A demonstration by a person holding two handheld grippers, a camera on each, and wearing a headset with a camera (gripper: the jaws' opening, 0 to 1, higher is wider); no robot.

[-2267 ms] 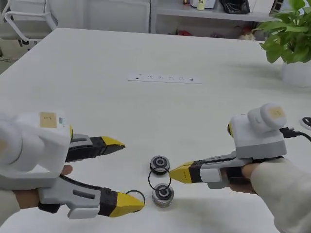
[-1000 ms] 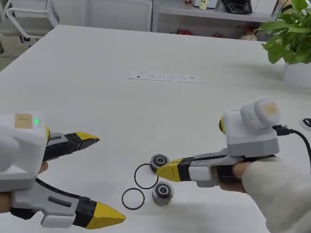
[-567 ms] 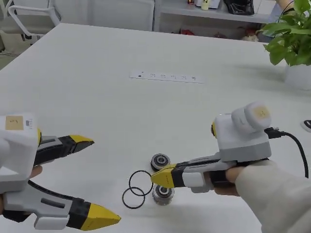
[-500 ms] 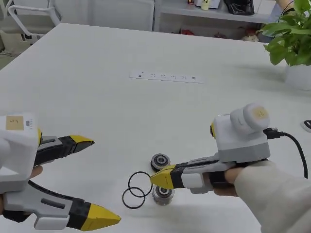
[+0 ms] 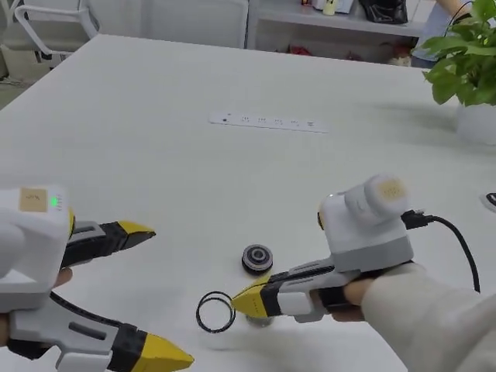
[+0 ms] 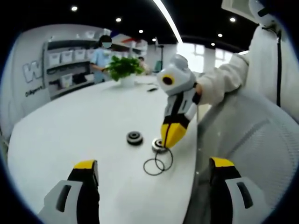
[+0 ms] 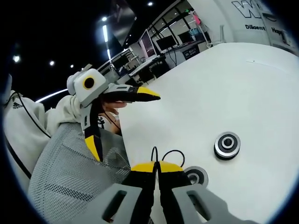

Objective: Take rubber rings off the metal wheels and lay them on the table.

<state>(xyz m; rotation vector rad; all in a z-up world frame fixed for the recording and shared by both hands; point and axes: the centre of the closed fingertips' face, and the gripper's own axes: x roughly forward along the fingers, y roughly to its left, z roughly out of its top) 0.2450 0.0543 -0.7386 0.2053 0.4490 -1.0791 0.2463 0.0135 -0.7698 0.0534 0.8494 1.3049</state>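
Lower centre: right claw (image 5: 242,297) pinches a thin black rubber ring (image 5: 198,312) low over the white bench (image 5: 232,170) for laying; left claw (image 5: 164,294) gapes empty.

Right tongs (image 7: 158,164) pinch a rubber ring (image 7: 174,151) beside a wheel (image 7: 195,175).

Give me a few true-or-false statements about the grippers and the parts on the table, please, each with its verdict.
1. The left gripper is open. True.
2. The right gripper has its jaws spread wide. False: they are shut, seemingly pinching one of the black rubber rings.
3. Two metal wheels sit on the table. True.
4. The rings lie beside the power strip. False: they are at the right gripper's tip, far from the strip.
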